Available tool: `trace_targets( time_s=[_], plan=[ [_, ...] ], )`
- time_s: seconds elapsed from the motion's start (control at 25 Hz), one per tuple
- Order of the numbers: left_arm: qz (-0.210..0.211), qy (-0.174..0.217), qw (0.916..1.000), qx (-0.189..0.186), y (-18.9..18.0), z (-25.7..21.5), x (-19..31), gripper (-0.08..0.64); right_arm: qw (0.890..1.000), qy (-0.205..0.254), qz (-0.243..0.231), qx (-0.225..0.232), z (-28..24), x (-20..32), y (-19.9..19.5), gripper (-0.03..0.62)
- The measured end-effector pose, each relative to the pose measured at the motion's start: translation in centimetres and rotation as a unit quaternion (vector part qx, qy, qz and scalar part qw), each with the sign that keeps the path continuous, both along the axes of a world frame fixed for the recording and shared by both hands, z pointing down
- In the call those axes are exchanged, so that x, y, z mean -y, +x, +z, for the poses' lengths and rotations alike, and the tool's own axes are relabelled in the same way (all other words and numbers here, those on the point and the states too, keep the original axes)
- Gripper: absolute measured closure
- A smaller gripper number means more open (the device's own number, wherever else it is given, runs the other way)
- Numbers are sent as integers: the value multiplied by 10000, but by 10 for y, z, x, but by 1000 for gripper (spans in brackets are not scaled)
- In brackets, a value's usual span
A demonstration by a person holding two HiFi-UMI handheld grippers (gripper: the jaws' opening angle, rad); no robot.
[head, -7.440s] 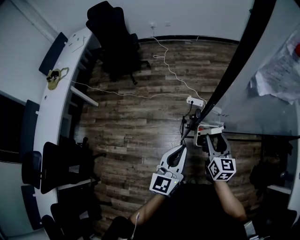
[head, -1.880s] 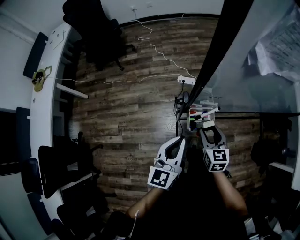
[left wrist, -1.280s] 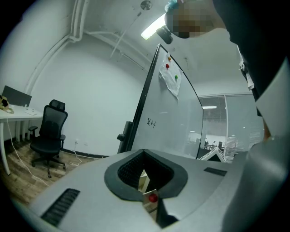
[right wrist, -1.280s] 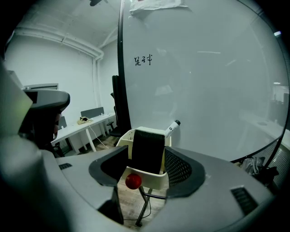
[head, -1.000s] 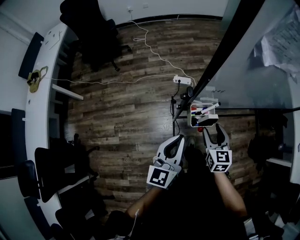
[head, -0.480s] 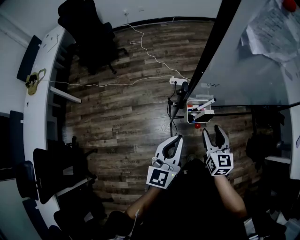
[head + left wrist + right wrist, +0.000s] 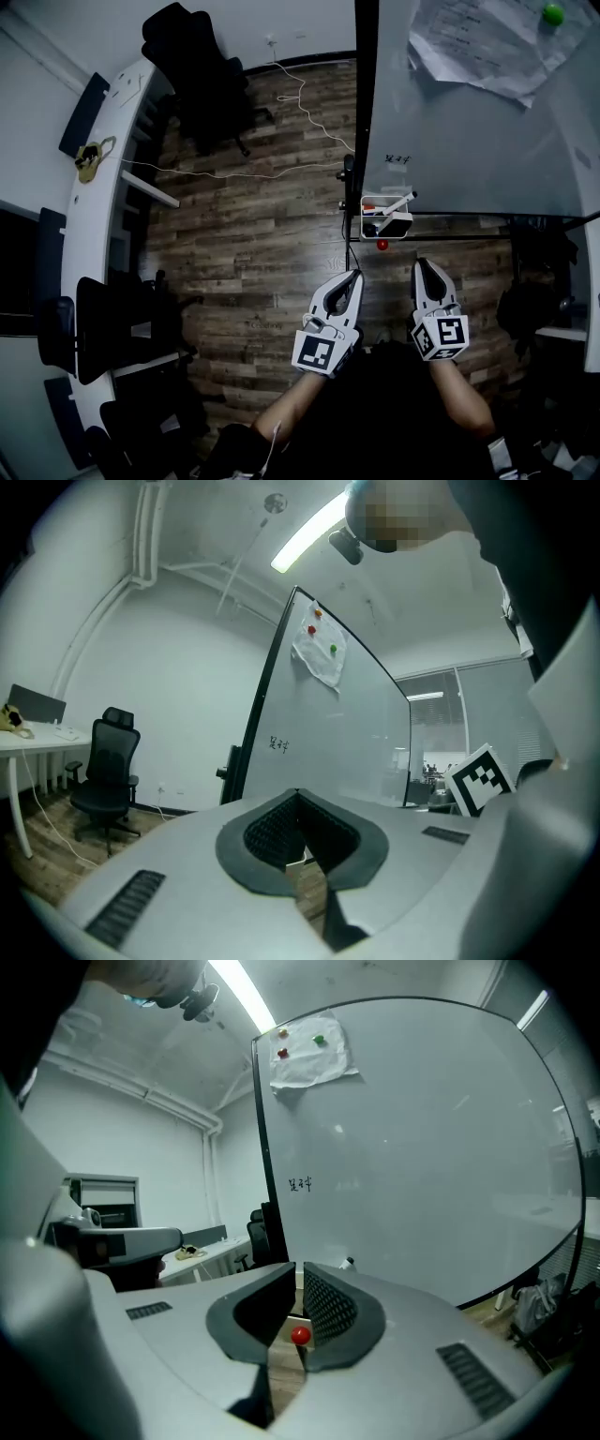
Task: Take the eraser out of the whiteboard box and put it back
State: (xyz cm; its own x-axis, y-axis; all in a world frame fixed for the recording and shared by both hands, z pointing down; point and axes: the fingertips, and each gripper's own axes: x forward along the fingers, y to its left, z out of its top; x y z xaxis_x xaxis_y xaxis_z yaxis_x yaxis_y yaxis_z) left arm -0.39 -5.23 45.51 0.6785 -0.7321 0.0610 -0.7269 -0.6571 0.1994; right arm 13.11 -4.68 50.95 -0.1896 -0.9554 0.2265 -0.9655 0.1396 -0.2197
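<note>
The white whiteboard box (image 7: 386,217) hangs at the lower left corner of the whiteboard (image 7: 469,141), with markers sticking out and a dark shape inside that may be the eraser. A small red ball (image 7: 382,245) sits just below it. My right gripper (image 7: 422,265) is below the box and apart from it; its jaws have just been closing and stand shut with nothing between them. Its own view shows the red ball (image 7: 300,1335) through the slit. My left gripper (image 7: 353,277) is shut and empty, left of the right one.
A sheet of paper (image 7: 478,42) is pinned high on the board by a green magnet (image 7: 554,13). A black office chair (image 7: 202,66) and a white cable (image 7: 281,103) lie on the wooden floor behind. A curved white desk (image 7: 103,187) runs along the left.
The right gripper's jaws, open half a second ago, are now together. Both grippers sit farther from the box, and the whiteboard fills more of the head view.
</note>
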Motion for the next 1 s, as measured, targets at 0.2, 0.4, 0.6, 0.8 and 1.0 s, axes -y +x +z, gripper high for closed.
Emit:
trace_targets(
  time_s=[0.2, 0.4, 0.6, 0.8, 1.0],
  plan=[
    [-186, 113, 9997, 85, 4, -12, -24, 554, 9991, 192, -237, 294, -21, -25, -3, 560],
    [-202, 128, 9997, 91, 19, -15, -57, 554, 9965, 377, -499, 548, -37, -66, -1, 563],
    [-125, 202, 9994, 259, 32, -12, -78, 554, 9923, 546, -760, 807, -35, -90, -2, 565],
    [-148, 221, 9992, 286, 37, -14, -80, 554, 9921, 622, -788, 751, -39, -93, 5, 575],
    [-213, 260, 9989, 316, 40, -17, -78, 554, 9925, 544, -876, 655, -37, -95, 6, 577]
  ],
)
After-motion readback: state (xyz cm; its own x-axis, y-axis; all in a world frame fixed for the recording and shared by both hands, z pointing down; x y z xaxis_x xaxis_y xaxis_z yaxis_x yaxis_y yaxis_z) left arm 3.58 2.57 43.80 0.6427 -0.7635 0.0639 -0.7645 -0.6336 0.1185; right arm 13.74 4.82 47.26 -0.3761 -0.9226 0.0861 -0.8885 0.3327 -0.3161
